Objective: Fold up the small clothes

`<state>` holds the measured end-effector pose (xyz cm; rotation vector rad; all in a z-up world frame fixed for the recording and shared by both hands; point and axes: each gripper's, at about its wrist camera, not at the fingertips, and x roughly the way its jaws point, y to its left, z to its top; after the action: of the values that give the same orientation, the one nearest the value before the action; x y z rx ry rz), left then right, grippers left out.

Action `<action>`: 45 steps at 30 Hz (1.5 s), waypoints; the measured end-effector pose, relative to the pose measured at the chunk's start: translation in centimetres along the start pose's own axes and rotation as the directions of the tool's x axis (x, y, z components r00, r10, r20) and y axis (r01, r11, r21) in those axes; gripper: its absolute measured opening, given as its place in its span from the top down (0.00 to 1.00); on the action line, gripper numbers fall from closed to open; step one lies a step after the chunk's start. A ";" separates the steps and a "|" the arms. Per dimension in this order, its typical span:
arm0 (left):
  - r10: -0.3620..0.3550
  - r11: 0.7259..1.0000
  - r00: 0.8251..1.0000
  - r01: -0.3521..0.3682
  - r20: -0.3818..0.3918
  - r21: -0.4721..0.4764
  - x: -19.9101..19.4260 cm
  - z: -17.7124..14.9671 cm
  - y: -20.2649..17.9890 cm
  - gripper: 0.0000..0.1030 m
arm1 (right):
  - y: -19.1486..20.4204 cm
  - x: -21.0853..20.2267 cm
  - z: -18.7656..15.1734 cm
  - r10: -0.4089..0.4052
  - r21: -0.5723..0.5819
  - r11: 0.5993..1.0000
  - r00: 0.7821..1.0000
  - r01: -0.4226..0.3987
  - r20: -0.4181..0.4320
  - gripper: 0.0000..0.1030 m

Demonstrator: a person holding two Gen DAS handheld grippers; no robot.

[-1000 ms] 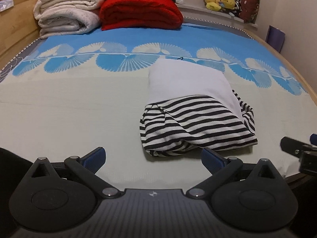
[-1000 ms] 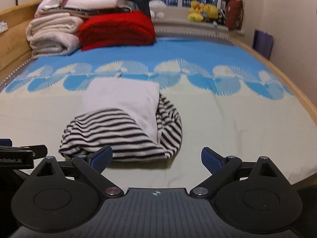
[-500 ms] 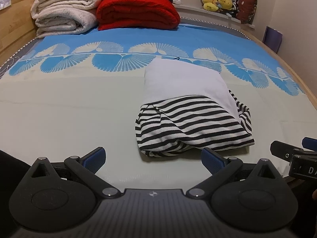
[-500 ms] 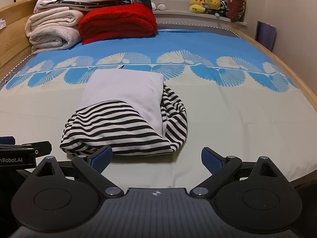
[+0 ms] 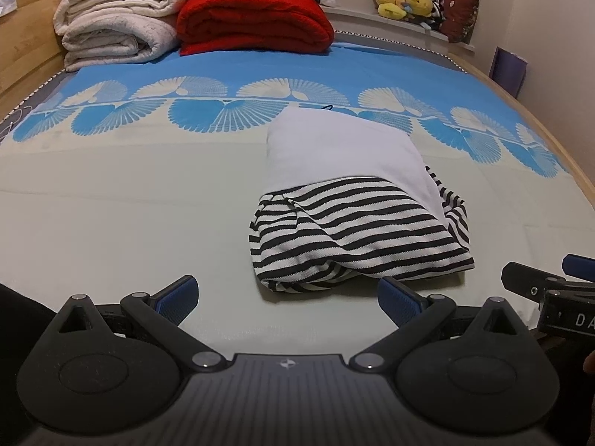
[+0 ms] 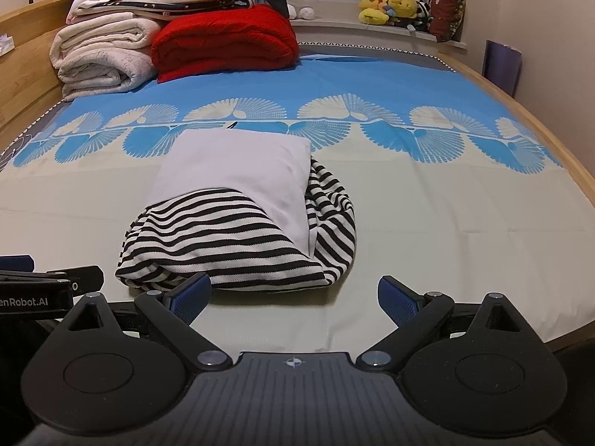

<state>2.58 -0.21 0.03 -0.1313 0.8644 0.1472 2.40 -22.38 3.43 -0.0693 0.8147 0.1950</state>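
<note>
A small black-and-white striped garment (image 5: 357,234) lies bunched on the bed, with a white folded piece (image 5: 342,148) lying over its far part. It also shows in the right wrist view (image 6: 230,238), white piece (image 6: 238,163) on top. My left gripper (image 5: 288,297) is open and empty, just in front of the garment's near edge. My right gripper (image 6: 293,297) is open and empty, its left fingertip (image 6: 189,293) close to the striped hem. Each gripper shows at the edge of the other's view.
The bed sheet (image 5: 111,223) is pale with a blue fan-patterned band. Folded white blankets (image 5: 115,33) and a red blanket (image 5: 253,18) are stacked at the head. Plush toys (image 6: 390,7) sit on the window sill. A wooden bed frame (image 6: 539,141) runs along the right.
Both grippers have tilted and moved slightly towards the garment, which sits lower and larger in both views. Both stay open. The garment has not moved.
</note>
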 end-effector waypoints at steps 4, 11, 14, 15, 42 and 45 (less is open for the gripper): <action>-0.001 1.000 1.000 0.001 0.000 -0.001 0.0 0.0 0.0 0.00 | 0.0 0.0 0.0 0.002 -0.001 1.000 1.000 -0.002 -0.001 0.07; -0.004 1.000 1.000 0.004 0.004 0.004 0.1 -0.1 -0.1 0.00 | 0.3 0.2 -0.1 0.005 -0.010 1.000 1.000 -0.005 -0.008 0.07; -0.004 1.000 1.000 0.004 0.006 0.006 0.1 -0.1 -0.1 0.00 | 0.3 0.2 -0.2 0.005 -0.013 1.000 1.000 -0.005 -0.008 0.07; -0.004 1.000 1.000 0.004 0.006 0.006 0.1 -0.1 -0.1 0.00 | 0.3 0.2 -0.1 0.004 -0.014 1.000 1.000 -0.004 -0.008 0.07; -0.018 1.000 1.000 0.018 0.009 0.022 0.3 -0.4 0.3 0.00 | 0.5 0.4 -0.2 0.003 -0.021 1.000 1.000 -0.003 -0.012 0.07; -0.020 1.000 1.000 0.019 0.010 0.023 0.3 -0.4 0.3 0.00 | 0.5 0.4 -0.2 0.003 -0.022 1.000 1.000 -0.003 -0.012 0.07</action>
<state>2.44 0.06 -0.44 -0.1172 0.8544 0.1195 2.41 -21.91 3.01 -0.0898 0.8245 0.2067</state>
